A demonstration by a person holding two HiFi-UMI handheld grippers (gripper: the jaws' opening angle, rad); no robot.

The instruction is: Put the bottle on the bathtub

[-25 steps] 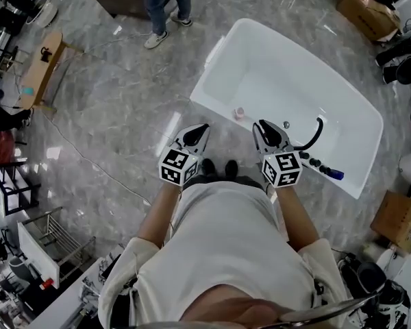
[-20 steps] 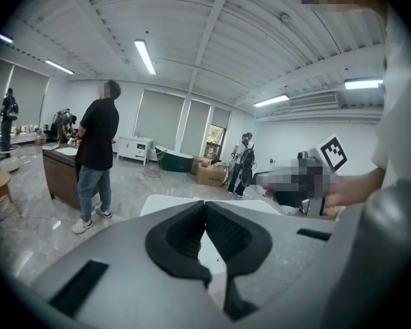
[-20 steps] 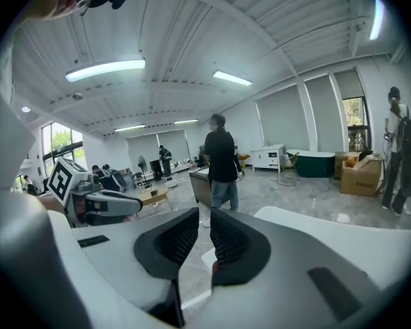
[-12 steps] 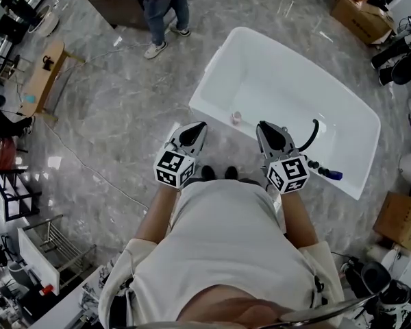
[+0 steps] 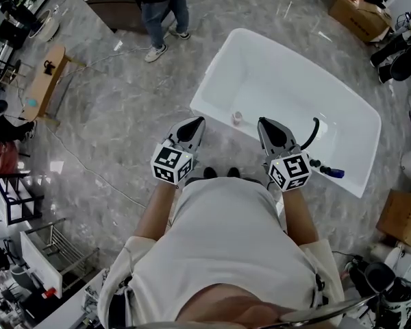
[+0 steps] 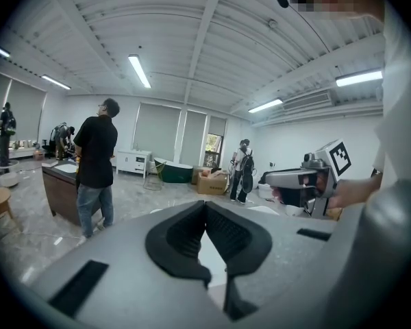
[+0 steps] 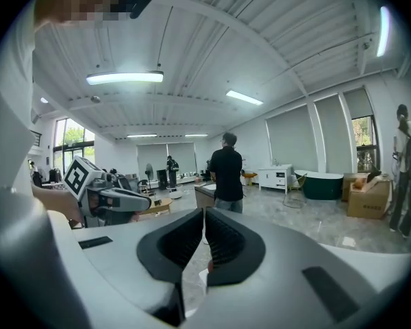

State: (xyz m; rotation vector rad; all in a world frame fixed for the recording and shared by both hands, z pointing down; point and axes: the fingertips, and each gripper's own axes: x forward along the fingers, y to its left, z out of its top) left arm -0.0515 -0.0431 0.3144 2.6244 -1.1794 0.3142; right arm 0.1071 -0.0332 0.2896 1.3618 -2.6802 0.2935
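Note:
A small pale bottle with a pinkish top (image 5: 237,118) stands upright on the near rim of the white bathtub (image 5: 207,74), between my two grippers and slightly beyond their tips. My left gripper (image 5: 195,122) hovers to the bottle's left, shut and holding nothing. My right gripper (image 5: 266,123) hovers to its right, also shut and holding nothing. In the left gripper view the pads (image 6: 185,235) meet at the tip, and the right gripper (image 6: 308,180) shows off to the side. In the right gripper view the pads (image 7: 226,242) are likewise closed together.
A black hose (image 5: 312,136), dark knobs and a blue item (image 5: 335,173) sit on the tub's near-right rim. A person in jeans (image 5: 161,5) stands beyond the tub. A wooden bench (image 5: 41,67) is far left, with cardboard boxes (image 5: 359,12) top right.
Both grippers have drifted slightly back towards my body, the left a little further left. The bottle has stayed on the rim. Both grippers have stayed shut.

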